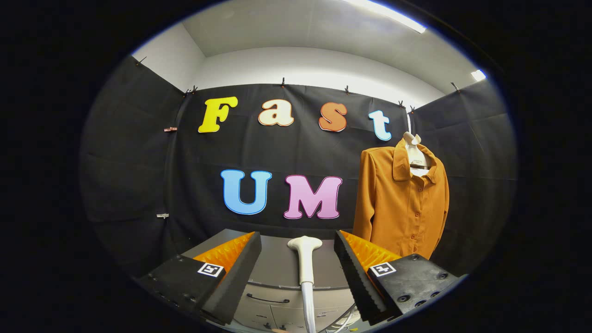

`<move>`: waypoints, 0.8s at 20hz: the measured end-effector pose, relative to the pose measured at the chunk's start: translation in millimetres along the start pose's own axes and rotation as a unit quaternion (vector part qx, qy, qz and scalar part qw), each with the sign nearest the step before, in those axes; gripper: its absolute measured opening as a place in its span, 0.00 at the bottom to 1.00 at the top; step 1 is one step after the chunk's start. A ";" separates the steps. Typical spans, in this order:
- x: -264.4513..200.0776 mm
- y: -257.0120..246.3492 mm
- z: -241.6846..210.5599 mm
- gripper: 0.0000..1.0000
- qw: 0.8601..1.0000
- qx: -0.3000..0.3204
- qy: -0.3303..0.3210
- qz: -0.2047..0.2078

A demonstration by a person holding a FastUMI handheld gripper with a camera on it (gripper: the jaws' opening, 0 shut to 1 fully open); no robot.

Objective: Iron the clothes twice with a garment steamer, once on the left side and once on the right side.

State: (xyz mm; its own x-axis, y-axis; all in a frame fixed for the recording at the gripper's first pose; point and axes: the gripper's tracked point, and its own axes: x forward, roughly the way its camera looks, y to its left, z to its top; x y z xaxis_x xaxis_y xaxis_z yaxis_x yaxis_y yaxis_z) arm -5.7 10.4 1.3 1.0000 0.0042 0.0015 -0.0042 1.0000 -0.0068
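Note:
An orange-brown button shirt [403, 199] hangs on a white hanger [415, 150] against the black cloth wall, beyond and above my right finger. The white garment steamer [305, 259] stands upright between my two fingers, its flat head up and its hose running down below. My gripper [298, 249] is open, with a clear gap between each finger and the steamer's handle. Neither finger touches it.
A grey cabinet [277, 268] with a dark drawer handle stands just ahead of the fingers, under the steamer. The black cloth wall closes the booth behind and on both sides.

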 end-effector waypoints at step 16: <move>-2.4 12.3 -8.1 0.99 1.000 -0.002 0.016 -0.022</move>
State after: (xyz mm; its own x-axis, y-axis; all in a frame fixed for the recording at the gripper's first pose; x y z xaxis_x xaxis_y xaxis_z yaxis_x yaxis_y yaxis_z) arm -8.2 22.5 -6.9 0.9988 -0.0394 -0.0298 0.0391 0.9992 -0.0110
